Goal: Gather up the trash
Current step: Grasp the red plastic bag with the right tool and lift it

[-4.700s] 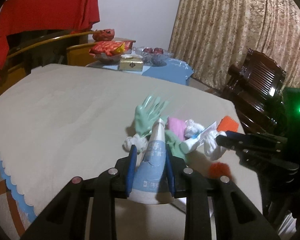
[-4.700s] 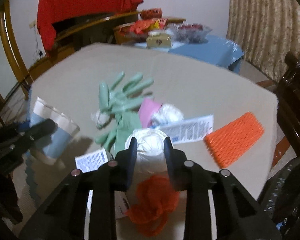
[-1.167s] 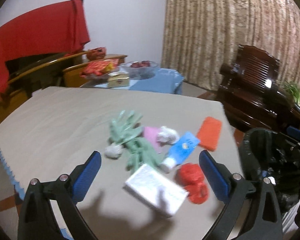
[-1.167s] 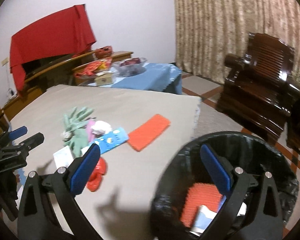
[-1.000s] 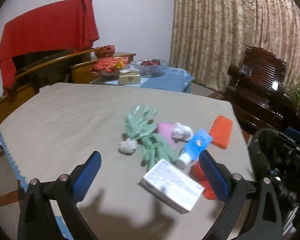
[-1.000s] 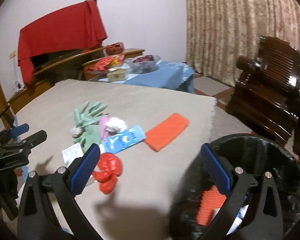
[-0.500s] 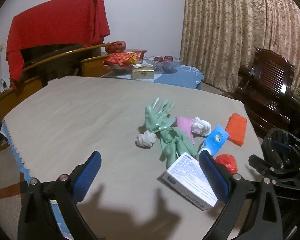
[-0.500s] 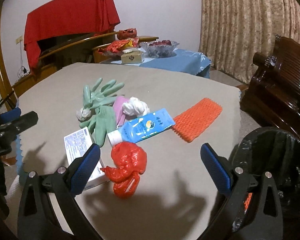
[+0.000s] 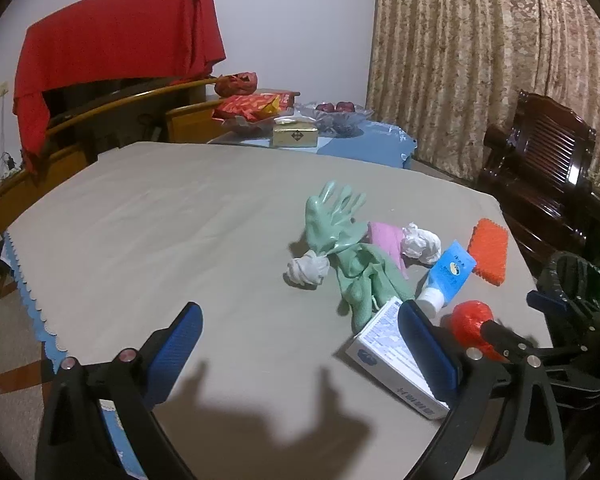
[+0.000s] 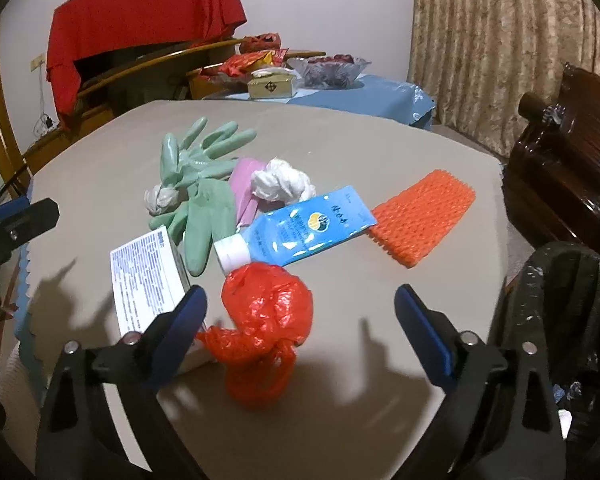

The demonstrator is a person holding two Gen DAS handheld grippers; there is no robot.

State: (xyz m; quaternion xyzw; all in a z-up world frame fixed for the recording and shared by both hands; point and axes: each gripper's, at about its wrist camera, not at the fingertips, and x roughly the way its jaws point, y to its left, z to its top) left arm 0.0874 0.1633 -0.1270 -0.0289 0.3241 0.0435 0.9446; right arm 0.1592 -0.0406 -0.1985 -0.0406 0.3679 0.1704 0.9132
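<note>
Trash lies on the beige table [image 9: 160, 220]: green rubber gloves [image 10: 204, 168], a pink piece [image 10: 244, 184], white tissue wads [image 10: 280, 184], a blue tube [image 10: 304, 228], an orange foam net [image 10: 424, 212], a white printed box [image 10: 146, 276] and a crumpled red plastic bag [image 10: 264, 324]. My right gripper [image 10: 300, 312] is open, its jaws either side of the red bag, just above it. My left gripper [image 9: 300, 340] is open and empty over the table's near part, the box [image 9: 396, 356] by its right finger. The black-lined trash bin [image 10: 568, 320] stands at the table's right edge.
A dark wooden chair [image 9: 540, 176] stands right of the table by the curtain. A blue-covered side table [image 10: 340, 88] with snacks, a box and a fruit bowl is behind. A red cloth [image 9: 112, 44] hangs at the back left.
Both grippers dropped their earlier items and opened. They swung from the bin back over the table; the right one closed in on the red bag.
</note>
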